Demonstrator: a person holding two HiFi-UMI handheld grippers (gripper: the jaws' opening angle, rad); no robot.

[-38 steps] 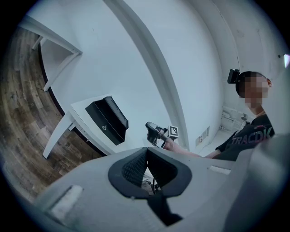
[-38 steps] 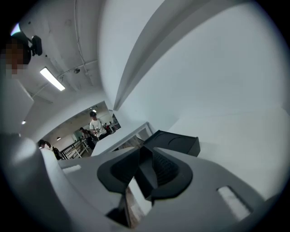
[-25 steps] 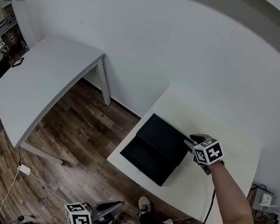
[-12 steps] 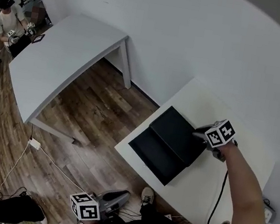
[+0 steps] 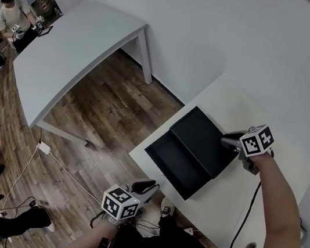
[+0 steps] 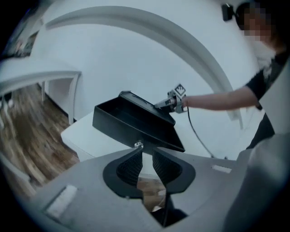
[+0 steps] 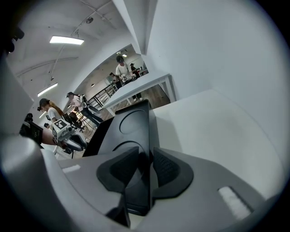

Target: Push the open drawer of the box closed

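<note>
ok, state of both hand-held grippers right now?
Left hand-held gripper: open, empty, aimed at the drawer knob.
Right hand-held gripper: just closed on an edge of the black box.

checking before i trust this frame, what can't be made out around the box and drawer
- drawer inside: black and dim in head view; its front wall hides the floor in left gripper view.
- knob: small, blurred in left gripper view; unseen in head view.
- left gripper jaws: too small and dark in head view.
</note>
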